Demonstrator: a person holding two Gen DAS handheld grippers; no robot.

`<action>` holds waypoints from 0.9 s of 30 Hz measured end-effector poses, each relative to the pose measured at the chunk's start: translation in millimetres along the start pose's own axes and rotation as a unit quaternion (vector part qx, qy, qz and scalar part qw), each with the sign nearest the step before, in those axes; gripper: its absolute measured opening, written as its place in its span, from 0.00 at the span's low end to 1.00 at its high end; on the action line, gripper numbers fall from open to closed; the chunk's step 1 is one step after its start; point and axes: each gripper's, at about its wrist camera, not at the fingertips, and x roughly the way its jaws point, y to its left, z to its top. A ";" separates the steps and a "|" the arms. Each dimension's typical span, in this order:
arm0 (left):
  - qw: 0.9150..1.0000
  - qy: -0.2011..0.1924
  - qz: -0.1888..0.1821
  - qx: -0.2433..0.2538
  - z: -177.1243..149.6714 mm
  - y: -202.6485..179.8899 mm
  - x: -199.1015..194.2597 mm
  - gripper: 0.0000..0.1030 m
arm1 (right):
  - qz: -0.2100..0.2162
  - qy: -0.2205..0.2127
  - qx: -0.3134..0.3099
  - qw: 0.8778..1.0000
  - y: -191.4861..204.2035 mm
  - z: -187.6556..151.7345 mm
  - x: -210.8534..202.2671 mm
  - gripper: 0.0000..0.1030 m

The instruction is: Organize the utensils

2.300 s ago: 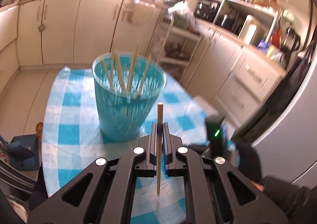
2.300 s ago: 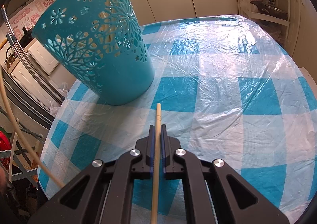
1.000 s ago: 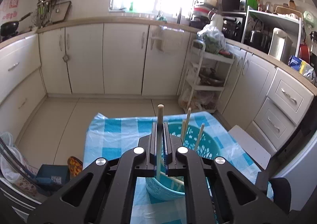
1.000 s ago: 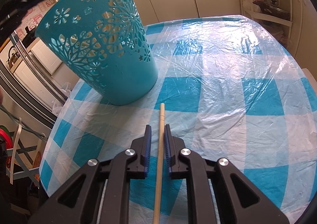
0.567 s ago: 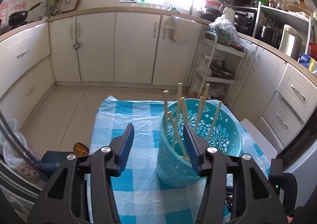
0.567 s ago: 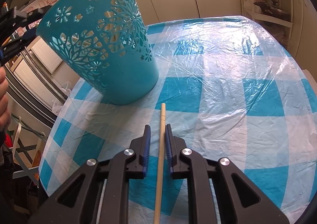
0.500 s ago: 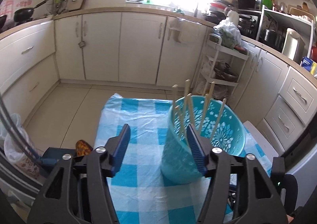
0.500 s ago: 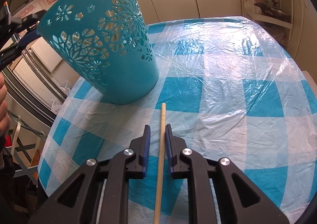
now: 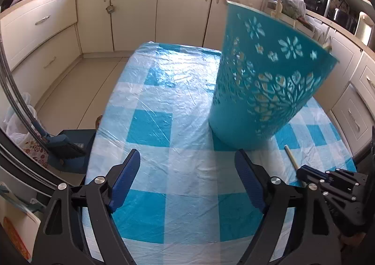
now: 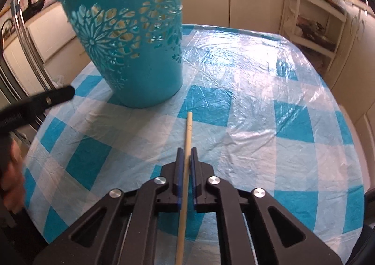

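Note:
A teal cut-out plastic basket (image 9: 269, 82) stands on the blue-and-white checked tablecloth (image 9: 168, 101); it also shows in the right wrist view (image 10: 138, 38), with wooden chopsticks visible through its holes. My left gripper (image 9: 187, 171) is open and empty, low over the cloth to the left of the basket. My right gripper (image 10: 186, 155) has its jaws narrowly around a wooden chopstick (image 10: 187, 138) that points toward the basket; a thin gap shows on each side. The chopstick's tip and the right gripper show at the lower right of the left wrist view (image 9: 289, 151).
Cream kitchen cabinets (image 9: 140, 7) ring the table. A shelf rack (image 10: 311, 21) stands beyond the far right edge. A blue dustpan and brush (image 9: 63, 145) lie on the floor left of the table. The left gripper's arm (image 10: 37, 101) reaches in at the left.
My left gripper let its chopstick go into the basket, opened wide and dropped from above the basket to table level. My right gripper's jaws came closer around its chopstick.

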 end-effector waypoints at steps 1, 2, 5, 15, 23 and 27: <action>1.000 0.001 0.001 0.003 -2.5 -2.2 1.8 0.80 | 0.008 -0.001 0.012 1.000 -3.9 -2.9 -2.3 0.06; 1.000 0.003 0.003 0.005 -5.7 -3.2 3.5 0.80 | 0.016 -0.004 0.022 1.000 -5.8 -5.2 -4.1 0.06; 1.000 0.015 0.007 0.007 -15.5 -5.0 11.6 0.81 | 0.047 -0.019 0.053 0.997 -16.4 -11.7 -18.8 0.06; 0.999 0.017 0.020 0.025 -18.4 -12.4 11.7 0.82 | 0.122 -0.119 0.089 0.981 -24.6 10.0 -91.8 0.06; 0.999 0.023 0.016 0.023 -18.0 -12.2 13.3 0.82 | 0.143 -0.190 0.064 0.969 -18.4 49.7 -137.1 0.04; 0.999 0.024 0.014 0.020 -18.1 -9.7 13.8 0.82 | 0.143 -0.203 0.055 0.967 -15.6 62.7 -146.5 0.04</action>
